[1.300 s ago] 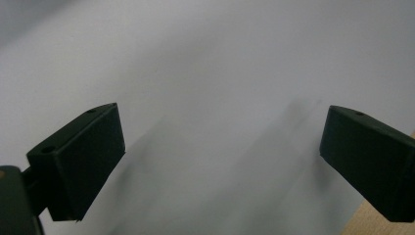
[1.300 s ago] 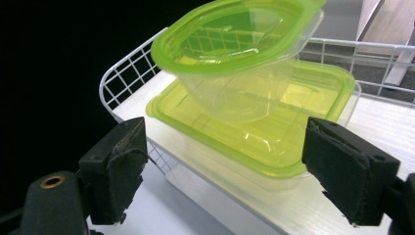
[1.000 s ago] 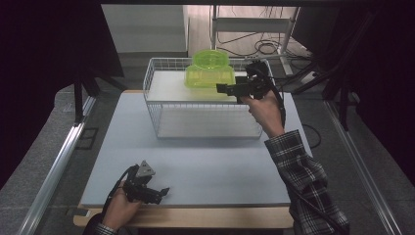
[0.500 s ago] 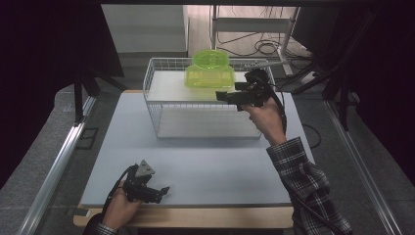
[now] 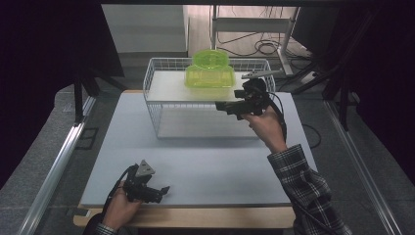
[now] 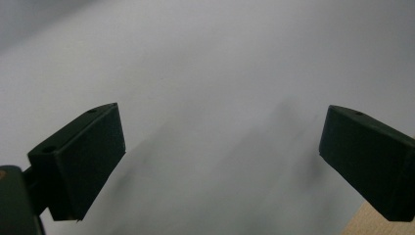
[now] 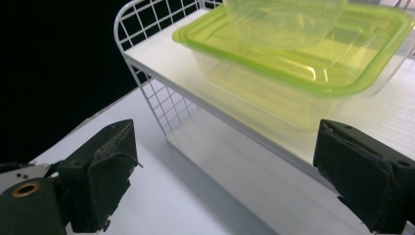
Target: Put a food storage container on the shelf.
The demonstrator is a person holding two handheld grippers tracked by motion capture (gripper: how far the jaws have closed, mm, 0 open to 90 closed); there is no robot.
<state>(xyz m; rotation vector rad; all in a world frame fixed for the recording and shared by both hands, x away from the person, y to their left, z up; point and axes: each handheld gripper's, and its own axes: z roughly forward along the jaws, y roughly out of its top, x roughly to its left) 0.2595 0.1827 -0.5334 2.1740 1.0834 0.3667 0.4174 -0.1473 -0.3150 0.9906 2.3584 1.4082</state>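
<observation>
**Right tongs at the wire rack, near a green-lidded container**

Seen from above, a white wire rack [image 5: 205,98] stands at the far side of a pale desk [image 5: 195,166]. On its upper shelf sits a clear rectangular food container with a lime-green lid [image 5: 209,81], and a round green container [image 5: 210,58] rests on top. The right tongs [image 5: 226,106], held in a hand with a plaid sleeve, hover just beside the rack's right end, jaws wide apart and holding nothing. The left tongs [image 5: 164,190] rest low at the desk's near edge, also spread wide over bare surface.
</observation>
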